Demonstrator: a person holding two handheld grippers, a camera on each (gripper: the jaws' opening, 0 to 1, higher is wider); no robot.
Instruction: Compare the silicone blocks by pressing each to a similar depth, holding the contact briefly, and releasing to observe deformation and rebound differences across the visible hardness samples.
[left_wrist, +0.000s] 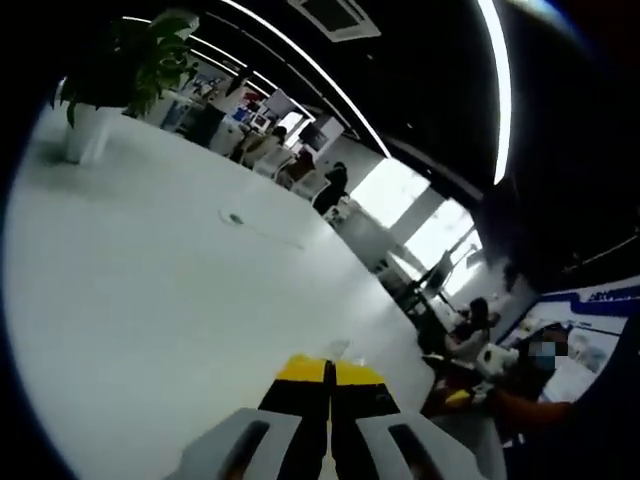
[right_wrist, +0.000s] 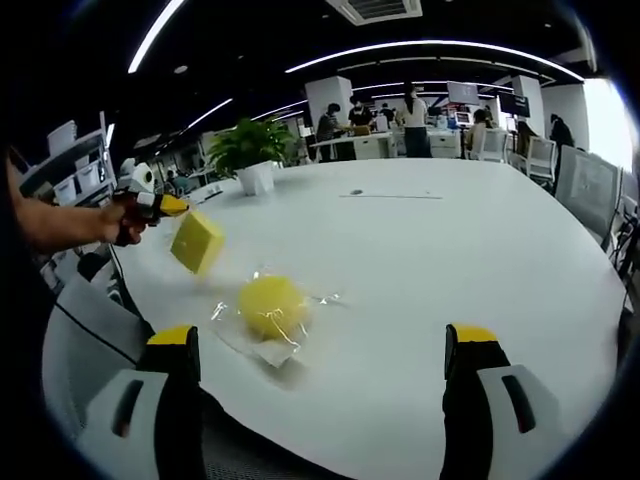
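A yellow silicone block (right_wrist: 197, 241) is held aloft at the edge of a white table (right_wrist: 480, 260), apparently pinched at one corner by the left gripper (right_wrist: 160, 205), which is seen in the right gripper view entering from the left with a hand (right_wrist: 118, 220) around it; the block hangs tilted just beyond those yellow tips, clear of the tabletop, presumably lifted so that it can be carried or set down for pressing. In the left gripper view the left gripper's own fingers (left_wrist: 300, 372) are seen drawn together with only a thin dark seam between the yellow tips, and the block itself cannot be made out there, so the grip is judged from the other view alone. The right gripper (right_wrist: 325, 345) is held low over the near table edge with its fingers (right_wrist: 172, 338) spread wide apart and nothing between them, seemingly kept ready for a press. Ahead of that gap, nearer the left finger, a second yellow silicone sample (right_wrist: 270, 304) lies on the table inside crumpled clear plastic wrap (right_wrist: 285, 345), rounded in outline and well below the raised block. A potted plant (right_wrist: 250, 152) stands far beyond the fingertips, and people are seated at desks in the background.
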